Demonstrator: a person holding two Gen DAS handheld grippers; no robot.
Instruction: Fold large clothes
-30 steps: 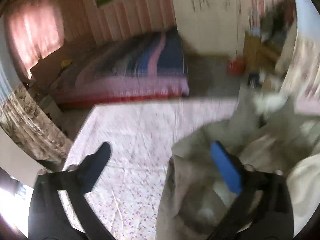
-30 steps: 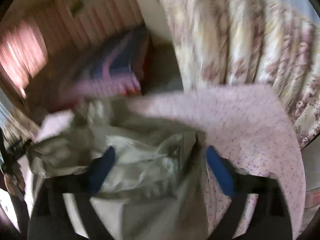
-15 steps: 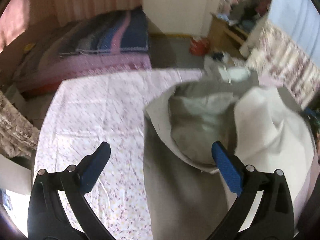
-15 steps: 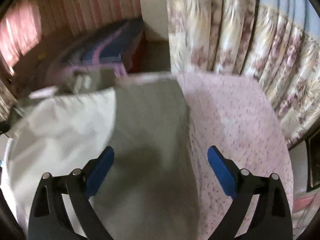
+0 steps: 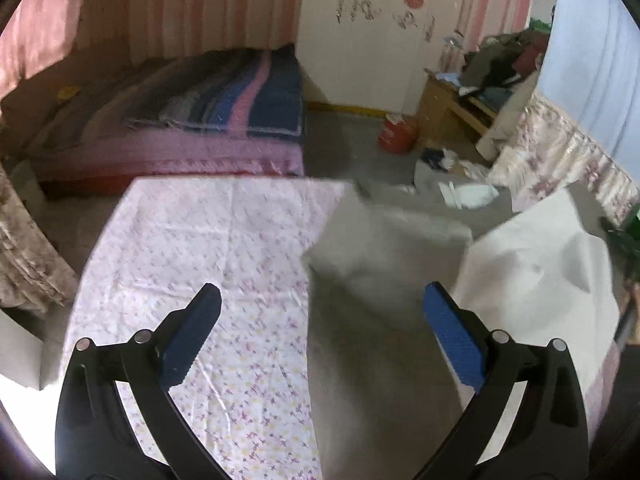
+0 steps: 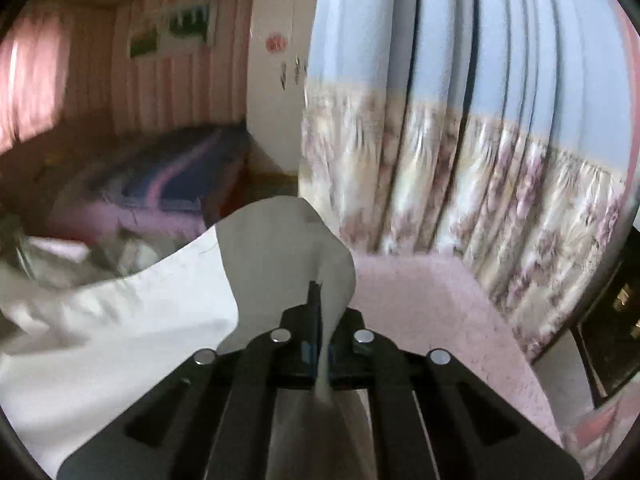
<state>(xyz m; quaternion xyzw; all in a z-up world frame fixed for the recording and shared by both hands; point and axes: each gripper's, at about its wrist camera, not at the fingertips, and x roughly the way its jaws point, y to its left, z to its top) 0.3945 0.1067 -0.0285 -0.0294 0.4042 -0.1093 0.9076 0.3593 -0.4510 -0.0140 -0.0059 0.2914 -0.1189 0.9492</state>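
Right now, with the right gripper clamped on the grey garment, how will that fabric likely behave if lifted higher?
Probably floppy: the grey garment curls over above the shut right gripper and sags away on both sides. Likely light for its size, since one pinched edge holds up a broad billowing panel. It may slip, as only a thin fold sits between the pads, while the left gripper is open.

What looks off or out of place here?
The grey garment isn't flat: its pale side is lifted off the floral sheet, pinched in the shut right gripper. The left gripper is open, holding nothing. Clothes and paper litter the floor.
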